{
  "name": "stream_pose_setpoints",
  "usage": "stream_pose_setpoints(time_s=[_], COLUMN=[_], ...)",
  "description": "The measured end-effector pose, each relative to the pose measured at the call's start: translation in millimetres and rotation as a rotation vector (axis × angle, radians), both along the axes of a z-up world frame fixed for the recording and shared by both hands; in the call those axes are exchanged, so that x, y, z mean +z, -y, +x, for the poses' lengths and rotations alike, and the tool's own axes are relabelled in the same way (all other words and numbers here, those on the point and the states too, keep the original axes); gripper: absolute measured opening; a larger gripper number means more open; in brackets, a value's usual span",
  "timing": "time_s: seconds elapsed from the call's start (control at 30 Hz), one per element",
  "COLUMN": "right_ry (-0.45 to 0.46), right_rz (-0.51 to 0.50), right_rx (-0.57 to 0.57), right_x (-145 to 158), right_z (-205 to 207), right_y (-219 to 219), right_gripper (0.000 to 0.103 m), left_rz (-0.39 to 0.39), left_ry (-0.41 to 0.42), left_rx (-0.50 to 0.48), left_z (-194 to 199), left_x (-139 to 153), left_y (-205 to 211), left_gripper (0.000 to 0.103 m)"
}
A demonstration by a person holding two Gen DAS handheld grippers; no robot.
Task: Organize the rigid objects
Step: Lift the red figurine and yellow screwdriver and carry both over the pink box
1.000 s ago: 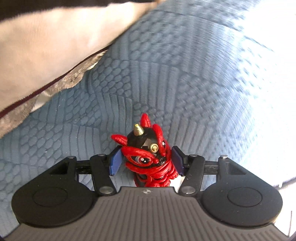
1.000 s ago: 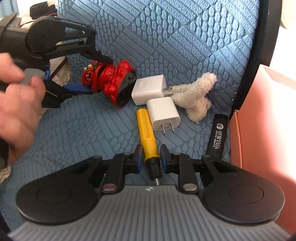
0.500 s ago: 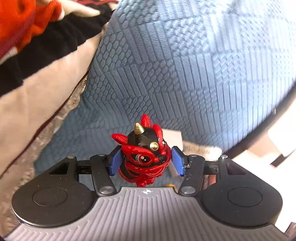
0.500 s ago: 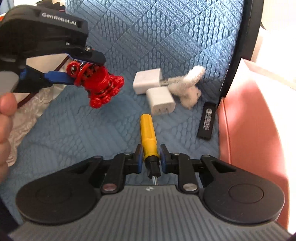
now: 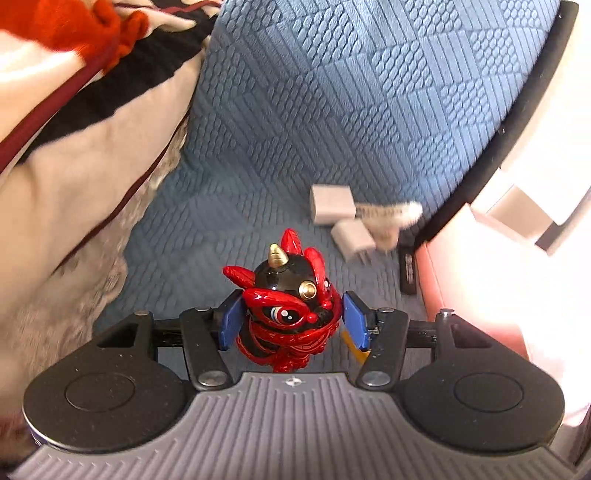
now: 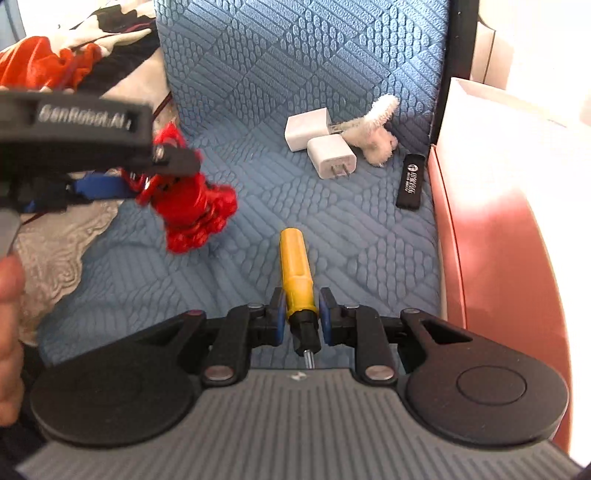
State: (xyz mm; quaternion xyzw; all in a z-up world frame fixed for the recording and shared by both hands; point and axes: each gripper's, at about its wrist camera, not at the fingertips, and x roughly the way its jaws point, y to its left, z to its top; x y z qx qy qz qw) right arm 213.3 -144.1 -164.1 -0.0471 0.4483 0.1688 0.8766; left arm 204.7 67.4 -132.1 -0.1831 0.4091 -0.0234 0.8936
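My left gripper (image 5: 290, 321) is shut on a red and black dragon figurine (image 5: 288, 310) and holds it in the air above the blue quilted seat (image 5: 332, 110). The figurine (image 6: 192, 206) and the left gripper (image 6: 122, 184) also show at the left of the right wrist view. My right gripper (image 6: 299, 314) is shut on a yellow screwdriver (image 6: 295, 269), handle pointing away, above the seat (image 6: 295, 55). Two white plug adapters (image 6: 321, 142), a white plush toy (image 6: 376, 133) and a black stick (image 6: 412, 181) lie at the back right of the seat.
A pink box (image 6: 509, 258) stands along the seat's right edge. A cream and black cushion (image 5: 74, 166) with red cloth (image 5: 66, 26) lies at the left. A grey lace cloth (image 6: 55, 251) lies at the left of the seat.
Both grippers have lifted and pulled back from the seat with their objects. The adapters, plush toy and black stick now look farther away. The left gripper has turned to the right.
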Motion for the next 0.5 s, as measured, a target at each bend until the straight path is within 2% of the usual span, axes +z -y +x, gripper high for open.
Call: stream_pose_setpoints(time_s=[0.27,0.43,0.5], right_ry=[-0.007,-0.052,-0.064], right_rz=[-0.007,0.020,0.018], right_rx=[-0.007,-0.035,-0.044], right_x=[2.5,-2.1,-5.6], right_z=[-30.6,-42.1,-42.2], right_y=[8.5,19.2,21.6], right_gripper=[0.023,0.023,0.023], left_rz=[0.017,-0.028,-0.070], left_ry=[-0.054,-0.065,-0.078], left_rx=[-0.031,-0.026,-0.028], left_z=[-46.7,-60.7,-61.1], left_x=[-15.4,-21.0,-24.0], left_y=[15.9,17.7,16.6], left_gripper=[0.063,0.063,0.064])
